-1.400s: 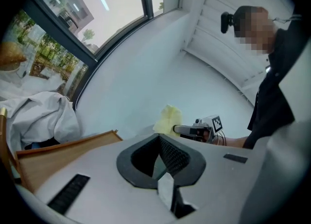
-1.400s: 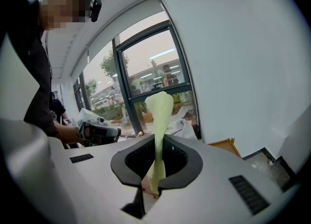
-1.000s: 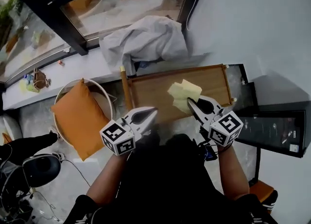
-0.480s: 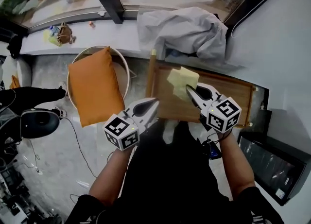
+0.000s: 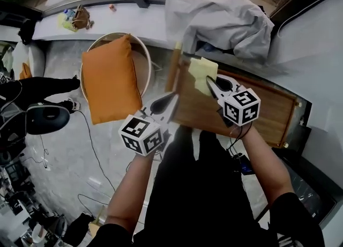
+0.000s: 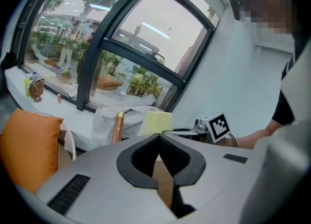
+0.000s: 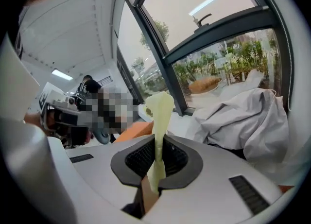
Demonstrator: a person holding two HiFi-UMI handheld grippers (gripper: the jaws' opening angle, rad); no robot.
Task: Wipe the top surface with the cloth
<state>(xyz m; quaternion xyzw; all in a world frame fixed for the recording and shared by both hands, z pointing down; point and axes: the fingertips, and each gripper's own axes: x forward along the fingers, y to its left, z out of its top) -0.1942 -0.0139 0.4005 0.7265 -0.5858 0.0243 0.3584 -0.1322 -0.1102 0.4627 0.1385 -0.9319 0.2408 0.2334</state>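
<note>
Right gripper (image 7: 156, 143): jaws were shut on a fold of the cloth; the fold was pinched between the pads and stood up out of them.
Cloth (image 5: 202, 69): pale yellow. It was held over the end of the wooden top nearest the brass-coloured post. Whether it was touching the wood could not be told from the head view.
Left gripper (image 6: 159, 138): jaws were brought fully together, tip to tip, with nothing held between them. It was held at the near edge of the wooden top, to the left of the right gripper and apart from the cloth.
Wooden top (image 5: 257, 114): brown wood with a raised rim, long in shape, set below the window sill and beside a white wall.
Brass-coloured post (image 6: 117, 127): seen upright at the corner of the wooden top, just beside the cloth.
Grey sheet (image 5: 220, 21): crumpled, heaped on the sill beyond the wooden top.
Orange cushion (image 5: 110, 85): laid in the round seat, left of the wooden top.
Round seat (image 5: 143, 58): white-rimmed, set on the floor near the sill.
</note>
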